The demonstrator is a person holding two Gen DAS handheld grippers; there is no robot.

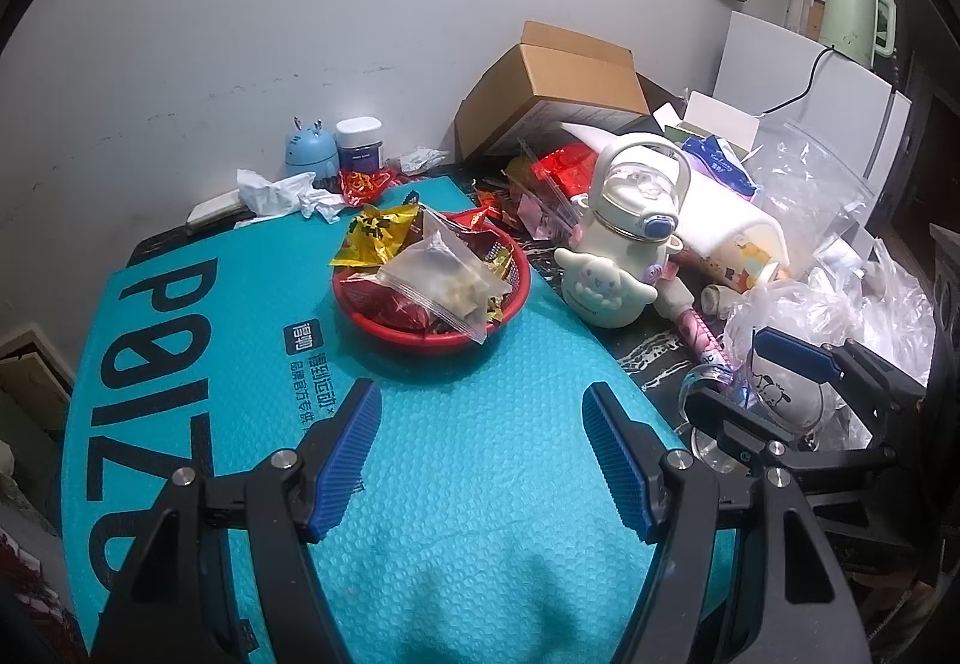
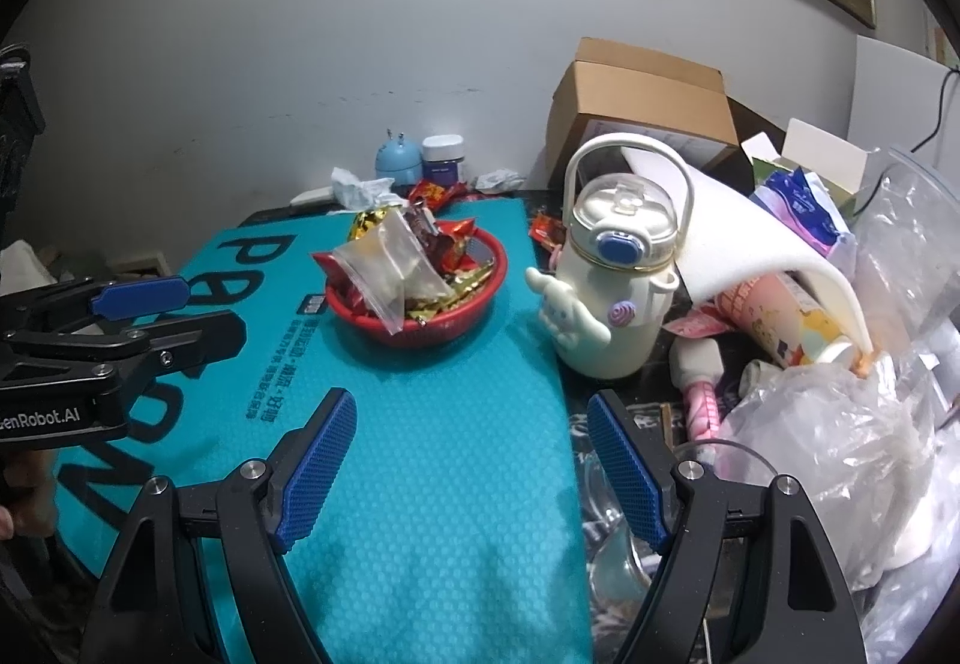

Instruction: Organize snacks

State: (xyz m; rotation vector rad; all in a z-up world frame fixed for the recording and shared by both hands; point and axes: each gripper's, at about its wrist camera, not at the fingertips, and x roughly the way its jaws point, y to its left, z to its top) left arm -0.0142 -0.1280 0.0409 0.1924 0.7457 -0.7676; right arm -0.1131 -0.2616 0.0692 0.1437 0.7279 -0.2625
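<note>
A red basket (image 1: 521,285) (image 2: 493,285) stands on the teal mat (image 1: 480,484) (image 2: 450,454), piled with snack packets. A clear zip bag (image 1: 441,277) (image 2: 390,268) lies on top, beside a yellow packet (image 1: 375,238). More red snack wrappers (image 1: 363,184) (image 2: 432,193) lie behind the basket by the wall. My left gripper (image 1: 480,454) is open and empty, above the mat in front of the basket. My right gripper (image 2: 465,460) is open and empty over the mat's right edge. Each gripper shows in the other's view, the right one (image 1: 798,382) and the left one (image 2: 150,316).
A white cartoon water bottle (image 1: 624,250) (image 2: 606,298) stands right of the basket. Behind it are a cardboard box (image 1: 558,88) (image 2: 642,94), white foam (image 2: 774,244), a tipped paper cup (image 2: 786,322) and plastic bags (image 2: 840,424). A blue figurine (image 1: 309,148) and a jar (image 1: 359,142) stand by the wall.
</note>
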